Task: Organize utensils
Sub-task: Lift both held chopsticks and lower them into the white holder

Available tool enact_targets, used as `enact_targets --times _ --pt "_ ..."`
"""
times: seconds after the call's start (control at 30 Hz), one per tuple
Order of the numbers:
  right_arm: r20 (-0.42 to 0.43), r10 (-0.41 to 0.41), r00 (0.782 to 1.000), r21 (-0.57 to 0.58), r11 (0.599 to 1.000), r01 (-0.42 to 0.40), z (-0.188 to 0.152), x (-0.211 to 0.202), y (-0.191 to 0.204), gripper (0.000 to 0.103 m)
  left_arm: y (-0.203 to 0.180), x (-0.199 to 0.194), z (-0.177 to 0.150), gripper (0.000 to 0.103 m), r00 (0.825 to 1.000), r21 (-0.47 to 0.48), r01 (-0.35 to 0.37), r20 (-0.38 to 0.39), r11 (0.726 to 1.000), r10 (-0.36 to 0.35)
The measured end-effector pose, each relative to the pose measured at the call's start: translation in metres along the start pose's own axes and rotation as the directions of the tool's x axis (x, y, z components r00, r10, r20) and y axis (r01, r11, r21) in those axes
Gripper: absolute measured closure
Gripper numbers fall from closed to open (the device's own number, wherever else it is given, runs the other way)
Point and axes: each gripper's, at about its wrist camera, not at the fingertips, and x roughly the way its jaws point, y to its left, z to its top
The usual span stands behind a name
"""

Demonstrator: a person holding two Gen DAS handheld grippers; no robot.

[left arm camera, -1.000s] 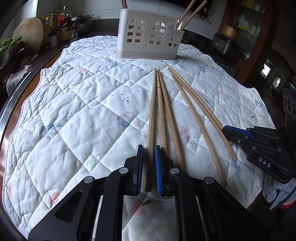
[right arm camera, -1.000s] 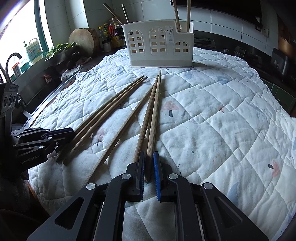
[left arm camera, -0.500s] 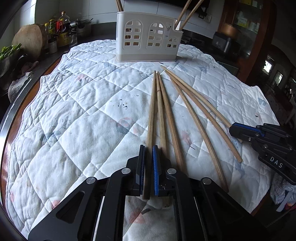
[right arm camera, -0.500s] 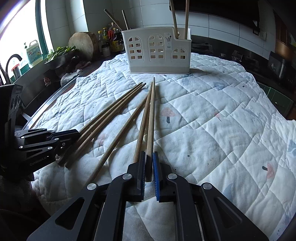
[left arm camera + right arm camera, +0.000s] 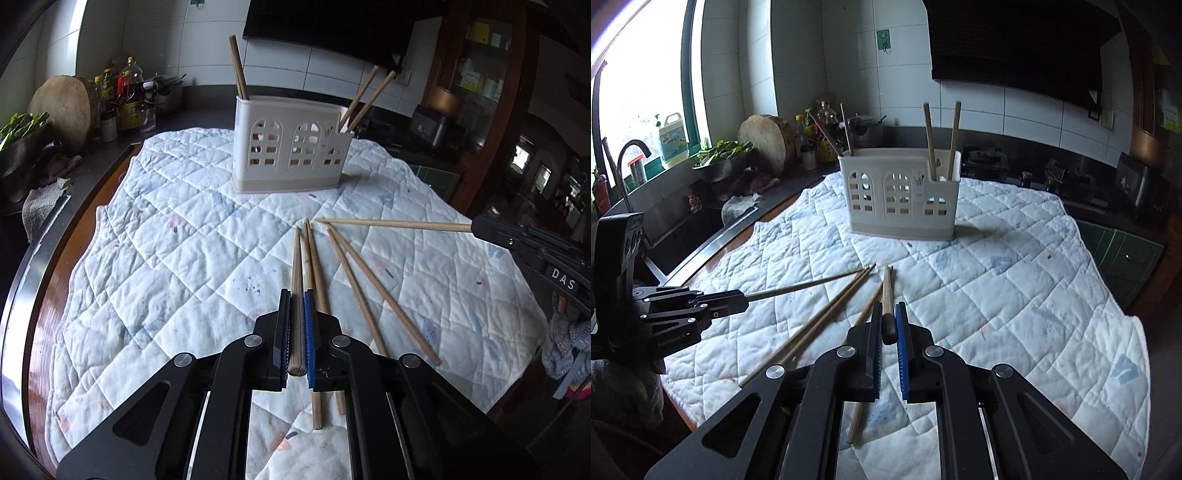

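My left gripper (image 5: 296, 301) is shut on a wooden chopstick (image 5: 296, 258) and holds it lifted above the quilt, tip forward. My right gripper (image 5: 887, 314) is shut on another chopstick (image 5: 886, 291), also lifted; it shows in the left wrist view (image 5: 391, 223) sticking out of the right gripper's jaws. Several loose chopsticks (image 5: 369, 288) lie on the quilt between the grippers. A white utensil holder (image 5: 291, 151) with arched cut-outs stands upright at the far side, with chopsticks standing in its left and right compartments.
A white quilted cloth (image 5: 177, 258) covers the round wooden table (image 5: 48, 295). To the left are a steel sink (image 5: 683, 229), a round chopping board (image 5: 764, 142), greens and bottles. A stove and counter lie behind the holder.
Both grippers have closed on a chopstick each and lifted them off the quilt. The cameras have risen and pulled back, and the remaining chopsticks stay on the cloth.
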Motion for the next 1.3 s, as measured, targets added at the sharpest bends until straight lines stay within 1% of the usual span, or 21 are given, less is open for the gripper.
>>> enact_targets --times 0.23,0.43,0.57,0.67,0.87,1.0,1.1,1.2,1.3 --pt "0.062 0.0 0.998 -0.059 0.998 0.003 0.061 -0.012 -0.004 0.096 -0.001 -0.014 0.044 0.097 0.997 0.022 0.022 0.072 1.0 -0.023" --pt "0.075 -0.02 0.997 -0.098 0.995 0.027 0.114 -0.014 -0.017 0.096 -0.001 -0.016 0.088 0.097 0.994 0.054 0.033 0.098 0.998 -0.038" --pt "0.08 -0.046 0.996 -0.114 0.992 0.055 0.146 -0.014 -0.027 0.096 -0.002 -0.023 0.118 0.097 0.99 0.074 0.03 0.133 0.997 -0.039" --pt "0.075 -0.055 0.996 -0.122 0.99 0.064 0.164 -0.01 -0.031 0.096 -0.003 -0.03 0.142 0.097 0.985 0.084 0.028 0.167 0.996 -0.041" --pt "0.074 -0.097 0.993 -0.159 0.981 0.108 0.191 0.005 -0.032 0.096 -0.005 -0.046 0.19 0.097 0.97 0.105 0.003 0.241 0.994 -0.029" --pt "0.066 -0.105 0.992 -0.169 0.979 0.115 0.203 0.014 -0.032 0.096 -0.001 -0.052 0.218 0.097 0.957 0.091 -0.003 0.288 0.996 -0.024" --pt "0.04 -0.103 0.994 -0.168 0.98 0.108 0.21 0.026 -0.035 0.096 0.004 -0.049 0.231 0.097 0.949 0.069 -0.022 0.314 0.997 -0.001" --pt "0.01 -0.101 0.995 -0.17 0.98 0.102 0.215 0.039 -0.036 0.096 0.012 -0.038 0.241 0.097 0.952 0.036 -0.02 0.305 0.999 0.008" --pt "-0.019 -0.101 0.995 -0.171 0.981 0.097 0.218 0.051 -0.036 0.096 0.019 -0.02 0.249 0.097 0.962 0.017 -0.022 0.273 1.0 0.017"
